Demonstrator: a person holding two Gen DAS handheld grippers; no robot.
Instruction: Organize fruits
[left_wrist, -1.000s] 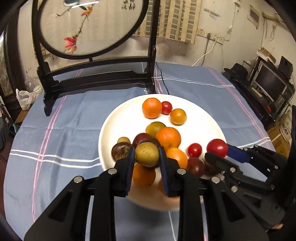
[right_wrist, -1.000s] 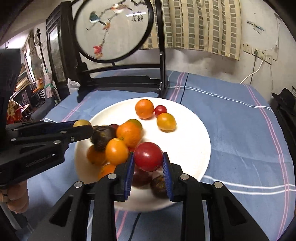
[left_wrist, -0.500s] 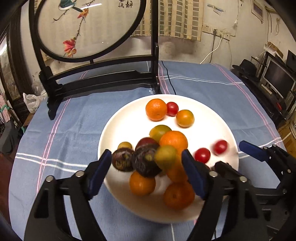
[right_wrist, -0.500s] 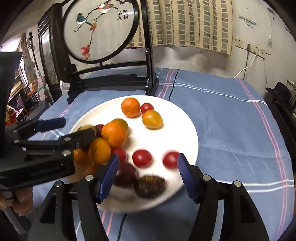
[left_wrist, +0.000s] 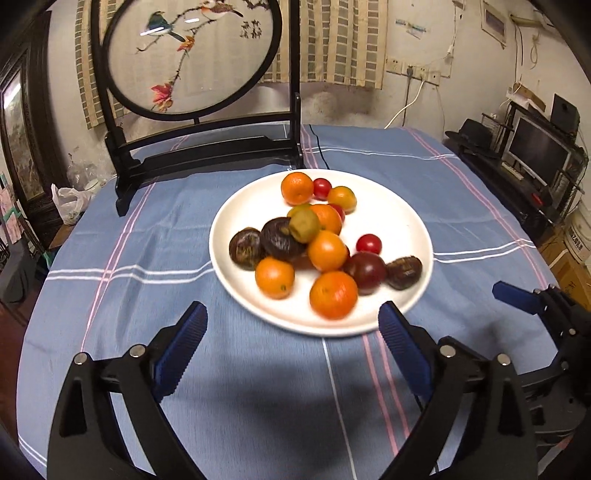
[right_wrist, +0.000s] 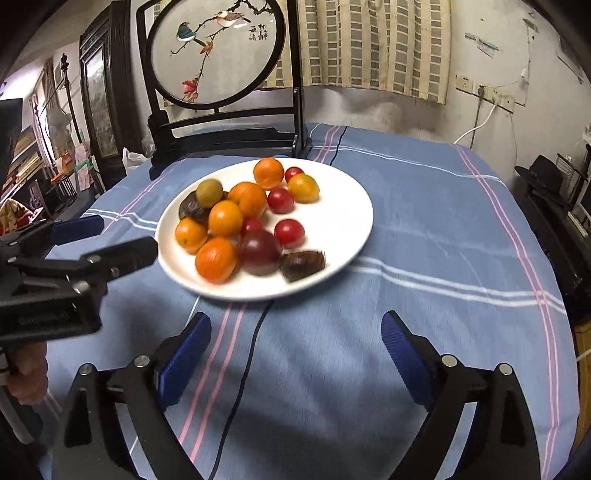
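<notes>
Left wrist view, surface: a blue striped cloth covers the surface (left_wrist: 147, 295).
Screen: a round embroidered screen (left_wrist: 192, 59) on a dark stand sits at the far edge.
Plate: the white plate (left_wrist: 402, 221) lies mid-surface with the fruits (left_wrist: 325, 251) heaped on it, oranges, red tomatoes and dark ones touching.
Left gripper (left_wrist: 291, 343): fingers spread wide apart, empty, above the cloth near the plate's near rim.
Right gripper (right_wrist: 295, 345): fingers likewise wide apart, holding nothing.
</notes>
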